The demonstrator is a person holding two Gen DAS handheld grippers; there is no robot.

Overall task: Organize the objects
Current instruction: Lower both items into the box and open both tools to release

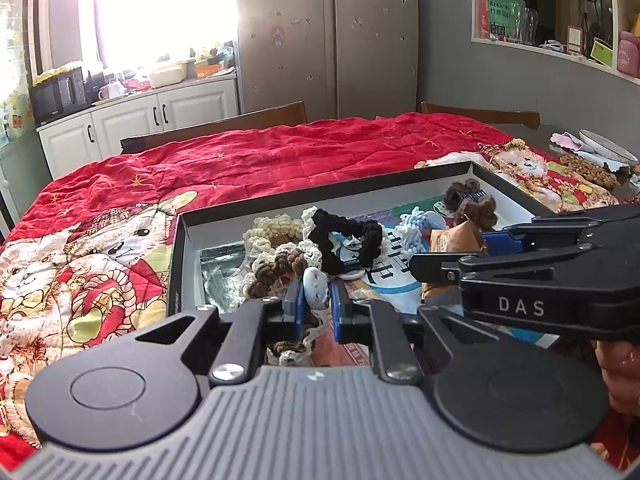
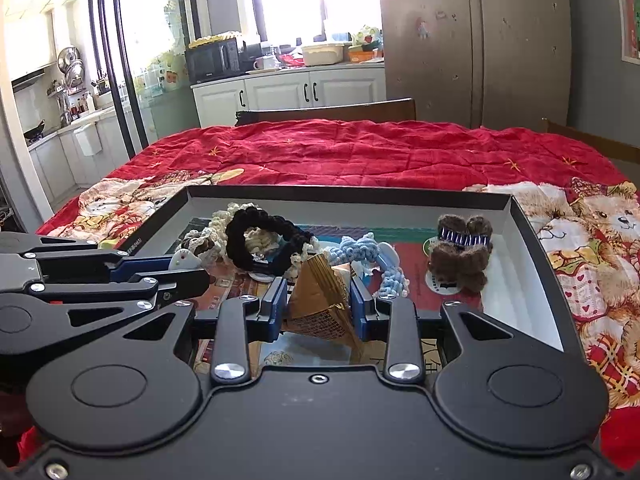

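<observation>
A black-rimmed box [image 1: 320,190] [image 2: 348,192] on the red quilt holds hair accessories: a black scrunchie [image 1: 348,240] [image 2: 256,236], cream and brown crochet bands [image 1: 276,264], a light blue knitted piece [image 2: 384,264] and a brown fuzzy hair claw [image 1: 474,200] [image 2: 460,256]. My left gripper [image 1: 316,300] is shut on a small pale blue-white clip [image 1: 314,288], also in the right wrist view [image 2: 184,259]. My right gripper [image 2: 318,300] is shut on a brown-gold paper packet [image 2: 320,296] [image 1: 452,240], over the box's near part.
A red quilt with teddy-bear print [image 1: 280,156] [image 2: 360,148] covers the table. Wooden chair backs [image 1: 224,124] stand behind it. Plates and a snack pile [image 1: 592,164] lie at the far right. Kitchen cabinets and a fridge are beyond.
</observation>
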